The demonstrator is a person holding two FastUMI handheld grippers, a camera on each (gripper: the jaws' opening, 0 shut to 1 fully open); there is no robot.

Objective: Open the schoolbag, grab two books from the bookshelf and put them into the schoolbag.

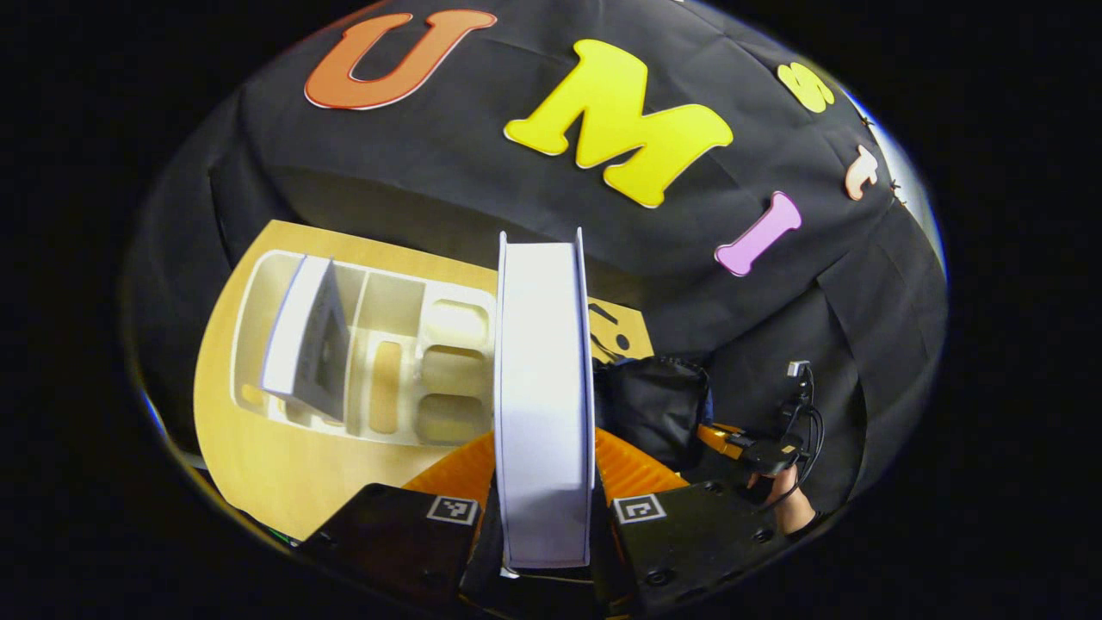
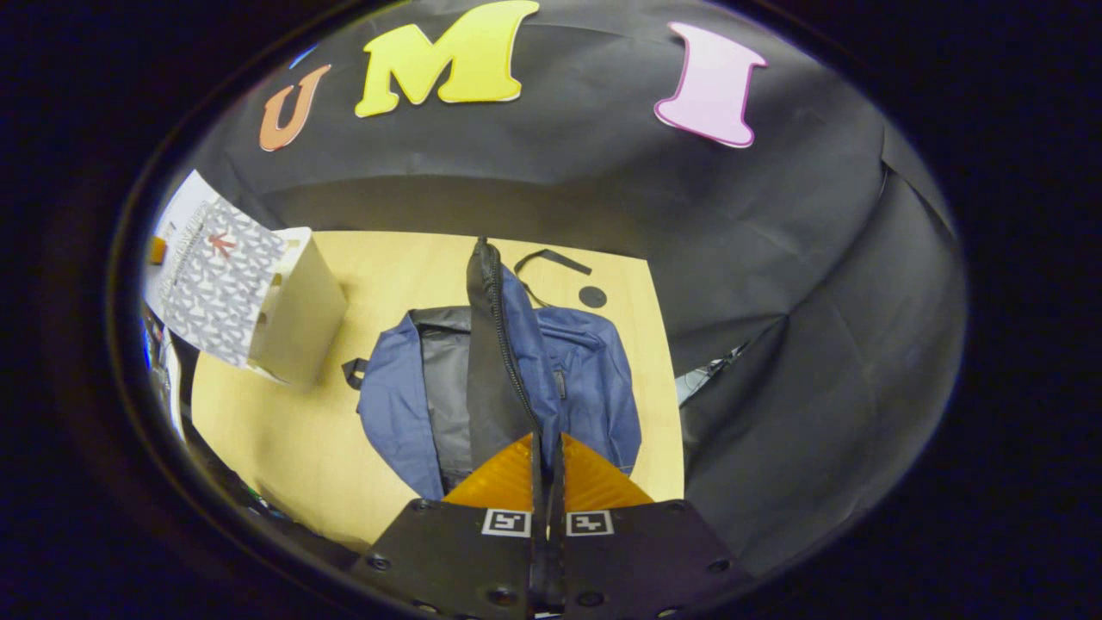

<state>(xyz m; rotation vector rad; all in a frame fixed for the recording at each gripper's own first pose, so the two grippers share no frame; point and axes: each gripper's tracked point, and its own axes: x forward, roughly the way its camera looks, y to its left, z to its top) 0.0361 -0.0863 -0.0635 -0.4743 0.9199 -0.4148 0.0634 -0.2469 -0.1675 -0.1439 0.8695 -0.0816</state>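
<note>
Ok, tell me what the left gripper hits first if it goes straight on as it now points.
Likely the booth's black wall: the left gripper, holding a book, seems to point above the bookshelf, though depth is unclear.

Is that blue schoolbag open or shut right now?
Open. In the right gripper view the schoolbag lies on the table with its zipped flap lifted by the right gripper, showing dark lining.

Your book [image 1: 544, 405], white page edges toward you, stands upright dead centre, clear of the shelf. At 9 o'clock a second book [image 1: 308, 340] leans tilted in the pale shelf [image 1: 392, 301]. The blue bag [image 2: 577, 387] lies flat on the table, open, its zipped flap [image 2: 492, 344] pulled up at 12 o'clock
</note>
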